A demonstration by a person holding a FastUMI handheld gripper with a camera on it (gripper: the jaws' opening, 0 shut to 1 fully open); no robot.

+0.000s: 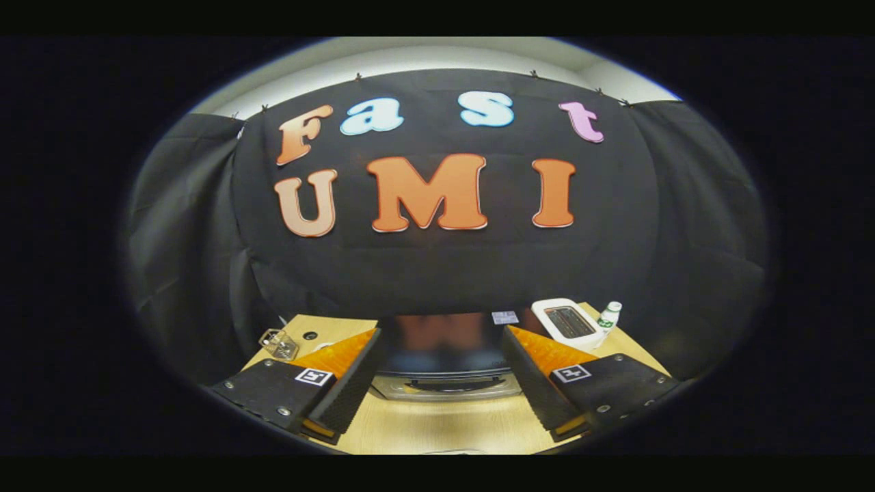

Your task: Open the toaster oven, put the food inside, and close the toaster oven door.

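Observation:
The toaster oven (444,359) stands on the wooden table (444,424) just ahead of my fingers, seen from above and in front. Its dark glossy top reflects the booth wall. Its door, with a metal handle (448,386) along the upper edge, looks closed. My gripper (444,410) is open, the two fingers spread to either side of the oven's front, and nothing is between them. A fingertip (342,410) sits left of the handle. I cannot make out the food.
A white toaster (567,322) and a small white bottle with a green label (608,316) stand at the table's back right. A clear glass object (278,344) sits at the back left, near a round hole in the tabletop (310,335).

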